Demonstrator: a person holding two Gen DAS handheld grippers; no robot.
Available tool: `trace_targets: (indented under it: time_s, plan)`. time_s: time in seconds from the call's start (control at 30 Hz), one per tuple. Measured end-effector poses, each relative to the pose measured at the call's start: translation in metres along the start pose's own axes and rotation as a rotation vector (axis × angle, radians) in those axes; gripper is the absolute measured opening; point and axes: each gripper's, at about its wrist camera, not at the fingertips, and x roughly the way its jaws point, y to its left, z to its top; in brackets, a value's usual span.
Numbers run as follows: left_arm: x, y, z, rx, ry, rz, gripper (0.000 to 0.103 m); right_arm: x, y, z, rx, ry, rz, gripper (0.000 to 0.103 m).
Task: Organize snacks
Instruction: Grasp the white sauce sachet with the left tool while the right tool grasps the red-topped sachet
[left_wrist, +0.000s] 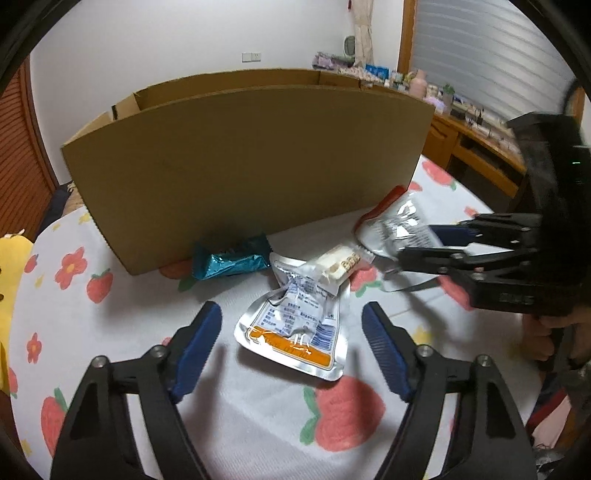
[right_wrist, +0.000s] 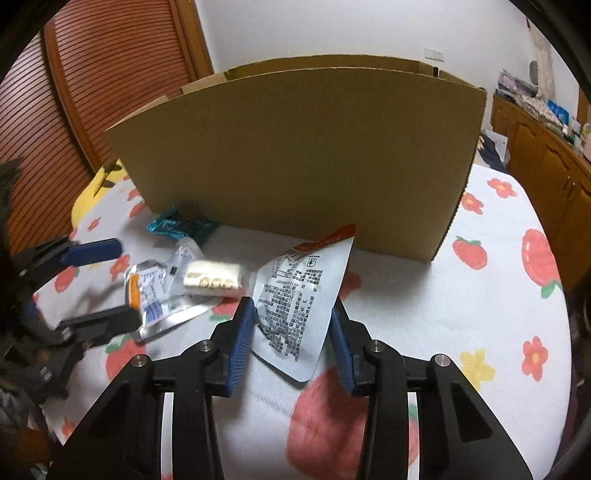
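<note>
While the cardboard box hides its contents, right tongs pinch the red-topped pouch.

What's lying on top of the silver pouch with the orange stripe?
A small cream-colored snack bar rests across the far end of the orange-striped pouch. Whatever part of the pouch lies beneath the bar is covered, and under the pouch only the tablecloth shows.
</note>
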Motion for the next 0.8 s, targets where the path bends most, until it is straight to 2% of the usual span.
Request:
trace_targets:
  time_s: [0.2,0.23,0.37,0.53,0.67,0.7,0.77,0.8]
  plan:
    - [0.010,-0.003,0.004,0.016,0.036,0.015,0.077,-0.018,-0.002,-0.015,0.013,-0.021,0.014,0.039]
    - [0.012,-0.004,0.004,0.021,0.043,0.019,0.077,-0.020,-0.001,-0.018,0.014,-0.024,0.015,0.027]
    - [0.018,-0.005,0.008,0.035,0.065,0.016,0.077,-0.035,-0.003,-0.030,0.033,-0.037,0.034,0.021]
    - [0.027,-0.002,0.012,0.043,0.101,-0.001,0.077,-0.032,-0.007,-0.035,0.060,-0.026,0.050,0.017]
    - [0.028,0.000,0.014,0.051,0.100,-0.018,0.076,-0.031,-0.008,-0.037,0.065,-0.031,0.053,0.017]
    - [0.028,0.000,0.014,0.055,0.100,-0.018,0.075,-0.031,-0.007,-0.037,0.066,-0.034,0.053,0.017]
    - [0.027,0.001,0.014,0.062,0.096,-0.019,0.058,-0.033,-0.007,-0.037,0.067,-0.040,0.060,0.016]
    - [0.025,0.001,0.014,0.066,0.096,-0.013,0.057,-0.034,-0.006,-0.037,0.066,-0.044,0.062,0.016]
